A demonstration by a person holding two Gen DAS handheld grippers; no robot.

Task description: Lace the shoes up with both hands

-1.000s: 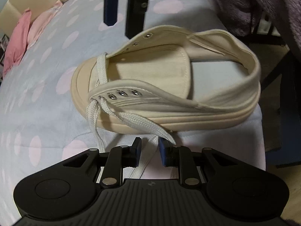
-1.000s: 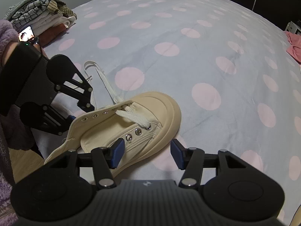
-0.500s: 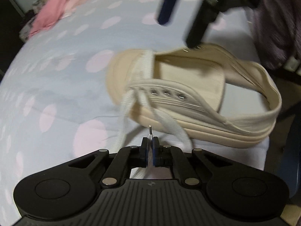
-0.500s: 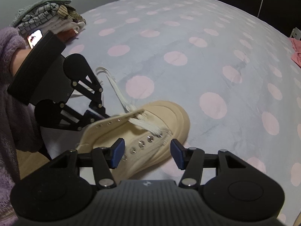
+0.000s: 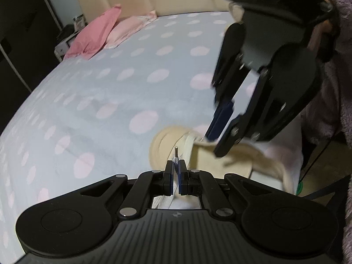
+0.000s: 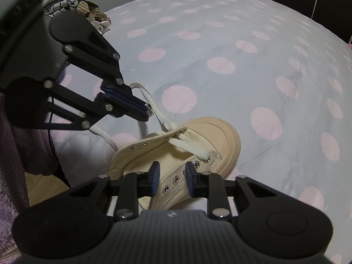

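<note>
A: Where is the shoe at this moment?

B: The cream canvas sneaker (image 6: 176, 151) lies on the bed (image 6: 220, 44), near its edge, on a grey-blue cover with pink dots. Its toe cap points away from the right wrist camera.

A: And the left gripper?

B: The left gripper (image 5: 176, 165) has its fingers pressed together on the white shoelace (image 6: 158, 114), close to the end. The small tip of the lace (image 5: 176, 150) stands out just above the blue pads. From there the lace runs down to the front eyelets of the sneaker.

A: What about the right gripper?

B: The right gripper (image 6: 169, 173) hovers over the near eyelet row (image 6: 176, 179). Its fingers are apart and hold nothing; if they touch the canvas, I cannot tell.

A: Anything else around?

B: Pink pillows (image 5: 96, 35) at the headboard, and a pile of folded clothes (image 6: 77, 6) on the bed behind the left gripper.
</note>
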